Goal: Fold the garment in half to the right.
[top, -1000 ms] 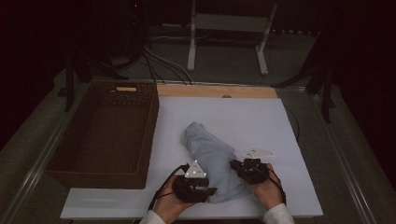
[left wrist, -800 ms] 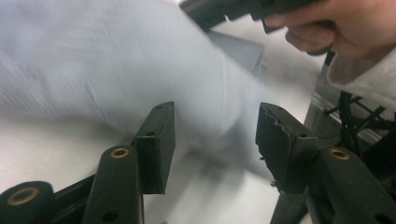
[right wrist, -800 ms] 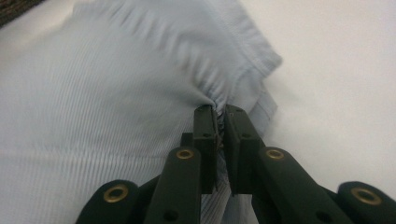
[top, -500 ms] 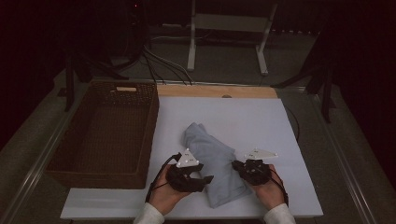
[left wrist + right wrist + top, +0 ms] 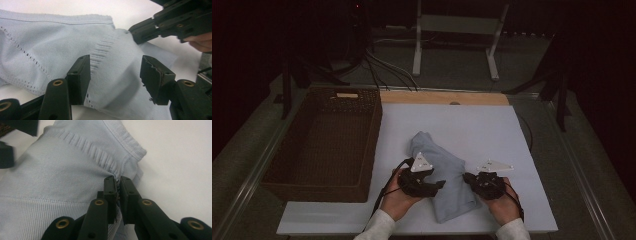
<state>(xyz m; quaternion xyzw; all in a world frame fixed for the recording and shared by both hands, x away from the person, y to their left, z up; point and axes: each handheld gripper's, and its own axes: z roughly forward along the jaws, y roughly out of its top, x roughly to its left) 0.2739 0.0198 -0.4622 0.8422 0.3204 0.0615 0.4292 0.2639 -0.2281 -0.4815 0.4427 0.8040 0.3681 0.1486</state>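
A light blue knit garment [image 5: 437,152] lies bunched on the white table [image 5: 492,125]. My left gripper [image 5: 437,185] sits at its left side, near the table's front edge. In the left gripper view this gripper [image 5: 116,77] is open: its jaws have just been opening, and the fabric [image 5: 50,50] lies in the gap with the pads off it. My right gripper [image 5: 468,178] is at the garment's right edge. In the right gripper view it [image 5: 116,192] is shut on the ribbed hem of the garment [image 5: 50,182]. The right gripper [image 5: 140,32] also appears far off in the left gripper view.
A brown wicker basket [image 5: 319,192] stands along the table's left side with nothing in it. A wooden strip [image 5: 442,97] runs along the table's far edge. Behind it on the floor are a white stand [image 5: 452,25] and dark cables [image 5: 382,60].
My left gripper's jaws have opened off the garment, and that hand has shifted a little away from the table's front edge. The garment's near end now lies longer. The right gripper has stayed put.
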